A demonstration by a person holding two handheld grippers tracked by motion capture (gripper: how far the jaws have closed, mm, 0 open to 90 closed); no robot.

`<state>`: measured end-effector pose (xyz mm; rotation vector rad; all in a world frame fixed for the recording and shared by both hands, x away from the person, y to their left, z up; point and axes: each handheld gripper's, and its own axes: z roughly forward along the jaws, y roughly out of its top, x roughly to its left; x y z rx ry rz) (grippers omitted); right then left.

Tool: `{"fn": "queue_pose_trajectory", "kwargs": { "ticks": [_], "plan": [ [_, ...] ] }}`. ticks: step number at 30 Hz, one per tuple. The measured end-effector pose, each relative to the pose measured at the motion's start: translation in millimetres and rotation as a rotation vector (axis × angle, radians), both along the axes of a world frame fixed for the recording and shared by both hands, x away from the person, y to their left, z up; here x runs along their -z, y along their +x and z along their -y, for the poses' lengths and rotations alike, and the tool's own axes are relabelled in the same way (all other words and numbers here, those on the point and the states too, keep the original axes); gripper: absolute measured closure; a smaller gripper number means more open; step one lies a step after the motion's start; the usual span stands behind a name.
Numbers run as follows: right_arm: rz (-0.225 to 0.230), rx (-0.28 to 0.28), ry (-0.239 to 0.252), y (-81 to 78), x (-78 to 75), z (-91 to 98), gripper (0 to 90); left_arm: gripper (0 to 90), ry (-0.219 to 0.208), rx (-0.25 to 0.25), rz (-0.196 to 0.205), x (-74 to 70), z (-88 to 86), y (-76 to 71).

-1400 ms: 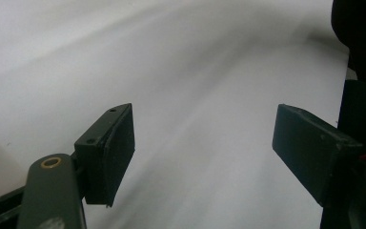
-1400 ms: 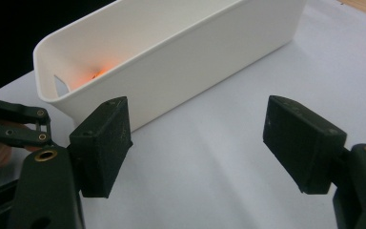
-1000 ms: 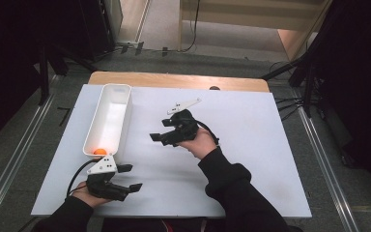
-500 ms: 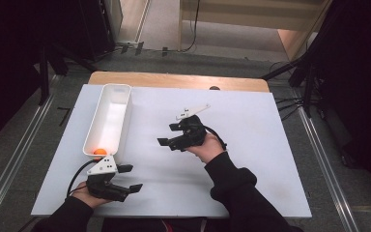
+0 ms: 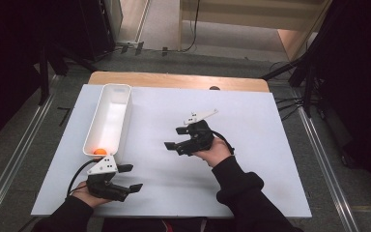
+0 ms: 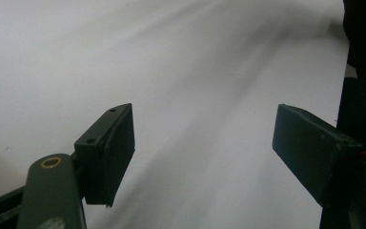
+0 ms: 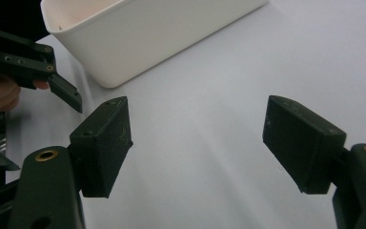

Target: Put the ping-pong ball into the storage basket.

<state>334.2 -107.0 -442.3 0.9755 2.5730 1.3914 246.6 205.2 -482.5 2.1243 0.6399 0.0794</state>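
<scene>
A long white bin (image 5: 107,121) lies on the white table (image 5: 251,116), left of centre, with an orange ball (image 5: 99,152) in its near end. My left gripper (image 5: 128,178) rests on the table just in front of that end, open, nothing between its pads (image 6: 109,152). My right gripper (image 5: 178,137) hovers over the table's middle, pointing left toward the bin, open and empty. In the right gripper view the bin's (image 7: 152,33) near corner shows beyond the pads (image 7: 106,143), with the left gripper (image 7: 52,78) at the far left.
A bare wooden strip (image 5: 174,79) edges the table's far side. Grey floor and metal rails (image 5: 9,159) flank it, and dark stands rise at both sides. The person's sleeves (image 5: 241,193) come in from the bottom.
My right gripper has drifted to the right and toward the near edge, away from the bin, still open. The left gripper has stayed put.
</scene>
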Motion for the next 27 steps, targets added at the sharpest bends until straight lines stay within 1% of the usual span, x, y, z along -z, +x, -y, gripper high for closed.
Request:
{"fn": "queue_pose_trajectory", "kwargs": {
  "ticks": [6,7,8,10,13,17,26,27],
  "plan": [
    [0.005,0.007,-0.001,-4.9,0.3,8.5,23.6,22.9,0.000,-0.001,0.001,-0.1,0.0,0.0],
    [0.013,0.006,0.001,-5.0,0.6,9.6,23.6,22.9,0.000,0.001,0.000,-0.2,-0.1,0.0],
    [0.010,0.008,0.002,-6.1,0.2,11.1,23.6,22.8,0.000,0.001,0.000,-0.3,-0.1,0.0],
    [0.020,0.013,0.013,-8.1,-0.2,14.4,23.6,22.9,0.001,0.001,0.000,-0.3,-0.2,0.0],
    [0.024,0.015,0.013,-10.2,-0.2,17.6,23.6,22.9,0.001,0.001,0.001,-0.3,-0.3,0.1],
    [0.015,0.020,0.012,-14.2,0.9,21.3,23.6,22.9,0.002,0.002,0.001,-0.4,-0.4,0.1],
    [0.016,0.028,0.006,-19.4,3.8,27.9,23.6,22.9,0.002,-0.001,0.001,-0.5,-0.6,0.3],
    [0.008,0.032,0.000,-20.2,4.2,28.8,23.6,22.8,0.001,-0.002,0.000,-0.4,-0.6,0.4]
  ]
}}
